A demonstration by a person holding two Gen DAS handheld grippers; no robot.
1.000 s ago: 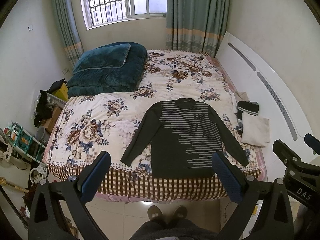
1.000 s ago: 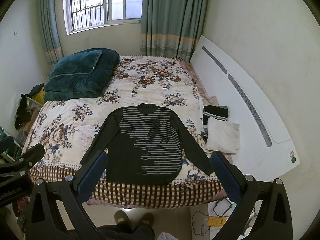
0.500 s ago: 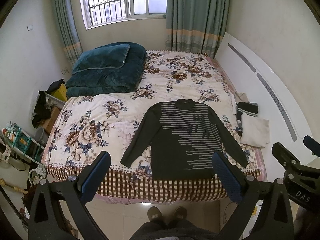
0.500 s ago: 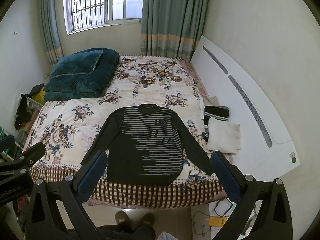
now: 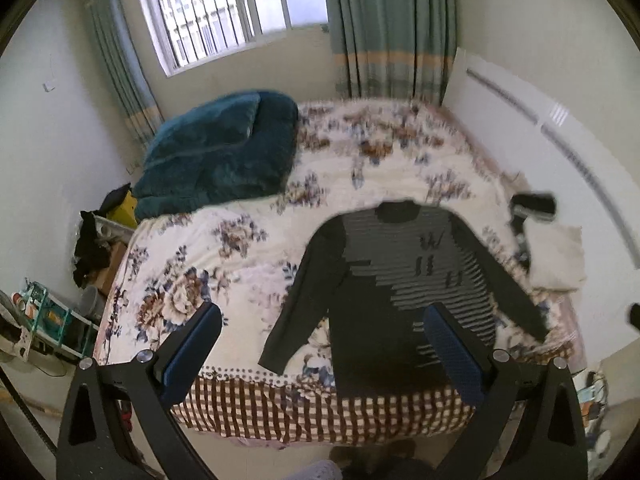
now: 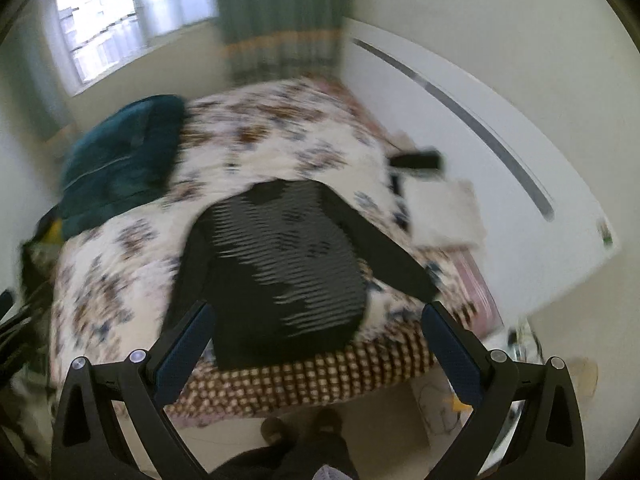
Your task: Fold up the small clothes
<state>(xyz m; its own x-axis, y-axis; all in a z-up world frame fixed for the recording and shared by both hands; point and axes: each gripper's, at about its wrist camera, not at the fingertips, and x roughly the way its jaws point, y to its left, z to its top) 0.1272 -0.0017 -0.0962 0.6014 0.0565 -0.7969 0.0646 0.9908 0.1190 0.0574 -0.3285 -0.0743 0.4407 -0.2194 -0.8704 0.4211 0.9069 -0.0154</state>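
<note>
A dark sweater with pale stripes [image 5: 404, 280] lies flat, sleeves spread, near the front edge of the floral bed [image 5: 224, 248]; it also shows in the right wrist view [image 6: 288, 272]. My left gripper [image 5: 320, 344] is open and empty, held in the air above the bed's front edge, left of the sweater's middle. My right gripper [image 6: 316, 340] is open and empty, above the sweater's hem. Both views are motion-blurred.
Folded clothes, one pale [image 5: 556, 256] and one dark [image 5: 534, 204], lie at the bed's right edge by the white headboard [image 5: 560, 152]. A teal quilt [image 5: 220, 160] is piled at the back left. Shelves and clutter [image 5: 44, 320] stand left of the bed. The person's feet [image 6: 304, 428] are on the floor.
Both grippers have moved forward and down toward the bed, so the sweater looks larger. The views tilted and blurred. Both jaws stay open.
</note>
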